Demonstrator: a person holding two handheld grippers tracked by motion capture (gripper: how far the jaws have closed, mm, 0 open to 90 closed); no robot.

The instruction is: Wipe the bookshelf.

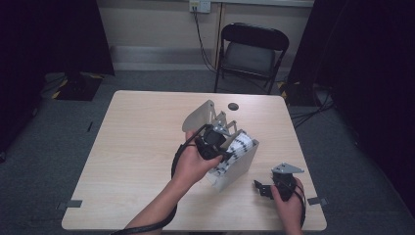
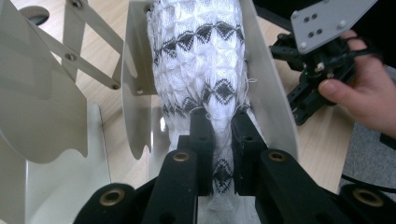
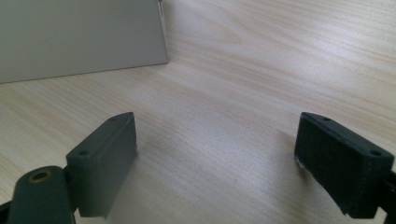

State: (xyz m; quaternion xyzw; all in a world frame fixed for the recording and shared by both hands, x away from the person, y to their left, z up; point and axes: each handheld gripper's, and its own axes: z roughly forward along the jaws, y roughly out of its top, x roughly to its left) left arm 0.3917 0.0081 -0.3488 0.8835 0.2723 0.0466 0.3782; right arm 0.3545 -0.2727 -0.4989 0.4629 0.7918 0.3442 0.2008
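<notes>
A grey metal rack (image 1: pixel 234 172) with several upright plates joined by scissor links stands right of the table's middle. A white knitted cloth with black zigzag bands (image 1: pixel 242 145) sits between two of its plates (image 2: pixel 273 88). My left gripper (image 1: pixel 226 154) reaches into that slot from above. Its jaws (image 2: pixel 222 119) are shut on the cloth (image 2: pixel 201 56), pinching a fold. My right gripper (image 1: pixel 260 188) rests low on the table just right of the rack, open with nothing between its jaws (image 3: pixel 217 140). The rack's outer plate (image 3: pixel 79 37) shows ahead of it.
The wooden table (image 1: pixel 137 147) has a round cable hole (image 1: pixel 233 106) behind the rack. A black folding chair (image 1: pixel 252 49) stands beyond the far edge. Dark curtains hang at both sides, and cables lie on the floor.
</notes>
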